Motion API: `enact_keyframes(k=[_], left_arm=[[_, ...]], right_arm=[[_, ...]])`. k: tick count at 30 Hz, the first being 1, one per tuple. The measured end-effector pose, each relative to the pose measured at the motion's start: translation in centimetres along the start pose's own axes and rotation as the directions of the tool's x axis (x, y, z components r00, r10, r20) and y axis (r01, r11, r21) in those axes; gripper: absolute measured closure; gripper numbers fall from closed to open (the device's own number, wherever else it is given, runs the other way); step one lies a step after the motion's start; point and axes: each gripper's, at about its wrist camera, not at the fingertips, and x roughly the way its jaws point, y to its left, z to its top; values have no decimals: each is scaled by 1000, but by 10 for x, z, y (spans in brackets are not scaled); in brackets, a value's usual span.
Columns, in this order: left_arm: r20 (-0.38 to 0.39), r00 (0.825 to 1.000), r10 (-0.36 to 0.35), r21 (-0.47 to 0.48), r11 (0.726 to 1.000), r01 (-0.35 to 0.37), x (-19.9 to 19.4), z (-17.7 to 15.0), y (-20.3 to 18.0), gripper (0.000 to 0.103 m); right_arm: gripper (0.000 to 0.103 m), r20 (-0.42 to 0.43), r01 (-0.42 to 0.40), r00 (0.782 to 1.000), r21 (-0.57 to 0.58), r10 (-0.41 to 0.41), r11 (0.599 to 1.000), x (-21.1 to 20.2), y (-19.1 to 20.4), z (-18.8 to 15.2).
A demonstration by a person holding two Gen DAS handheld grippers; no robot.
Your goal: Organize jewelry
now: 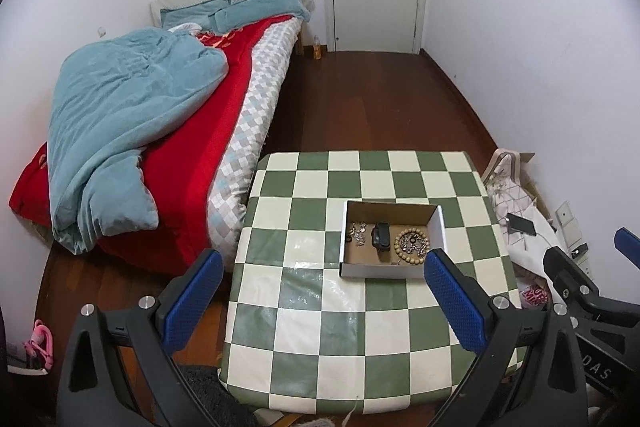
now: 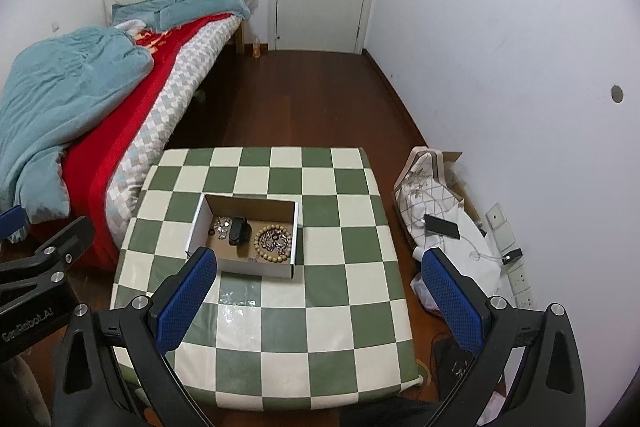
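We list one open white cardboard box (image 1: pixel 392 271), brown inside, holding silver chains (image 1: pixel 357 233), a black watch (image 1: pixel 381 235) and a wooden bead bracelet (image 1: pixel 411 247).

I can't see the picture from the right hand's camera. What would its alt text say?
A shallow cardboard box sits on a green and white checkered table, holding a bead bracelet, a black watch and small silver pieces. The right gripper hovers open above the table, beside a bed.
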Motion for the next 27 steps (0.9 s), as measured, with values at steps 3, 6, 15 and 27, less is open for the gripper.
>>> enact_keyframes(k=[3,6,15,27], left_arm=[[-18,1000,5,-4,1000,-5,8,-1,1,0],[-26,1000,5,-7,1000,-6,12,0,1,0],[-22,1000,4,-9,1000,-4,14,3,1,0],[-19,1000,5,-7,1000,-6,11,2,1,0]], right_arm=[[0,-22,-6,1000,1,6,1000,10,1,0],[0,-30,-8,1000,-2,8,1000,16,3,0],[0,-45,-13,999,-2,13,1000,22,5,0],[0,-41,-19,999,-5,19,1000,19,8,-1]])
